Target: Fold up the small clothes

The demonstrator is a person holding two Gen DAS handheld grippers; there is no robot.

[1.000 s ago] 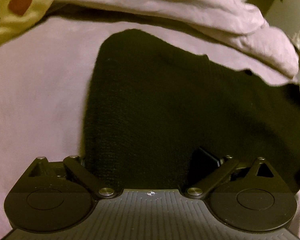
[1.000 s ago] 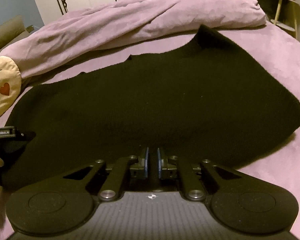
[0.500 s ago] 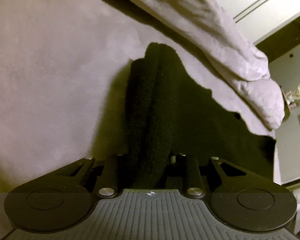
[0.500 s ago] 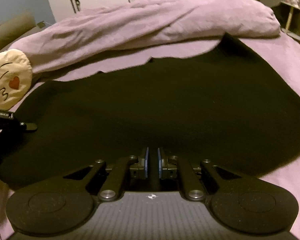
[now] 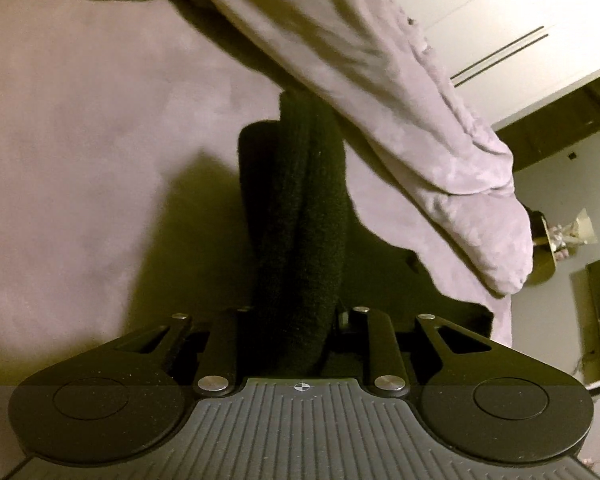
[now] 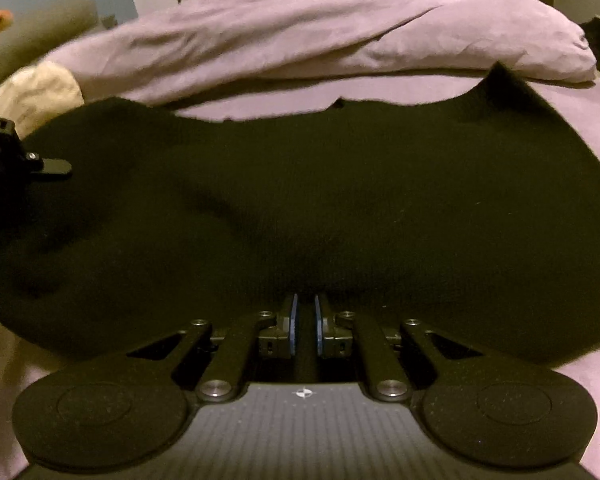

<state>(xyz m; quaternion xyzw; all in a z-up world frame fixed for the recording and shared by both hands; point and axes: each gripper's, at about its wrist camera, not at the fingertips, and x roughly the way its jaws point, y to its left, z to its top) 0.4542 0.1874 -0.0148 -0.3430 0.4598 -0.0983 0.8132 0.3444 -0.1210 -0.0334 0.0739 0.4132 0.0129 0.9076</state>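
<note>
Black sweater point(image 6: 320, 208) lies spread across the purple bed point(image 5: 80, 140), its near hem pinched in the right gripper point(image 6: 305, 330), whose blue pads sit almost together. Only the left wrist view shows the left gripper point(image 5: 300, 320) clamped on a bunched fold, jaws having just closed; the right view alone shows the whole garment and rumpled duvet point(image 6: 300, 36)

No legible text, label, brand or number is found in either view. A small crosshair mark is printed on the ribbed body of the left gripper point(image 5: 296, 312), and the same mark on the right gripper point(image 6: 304, 320). A pale label at the right view's left edge cannot be read.
</note>
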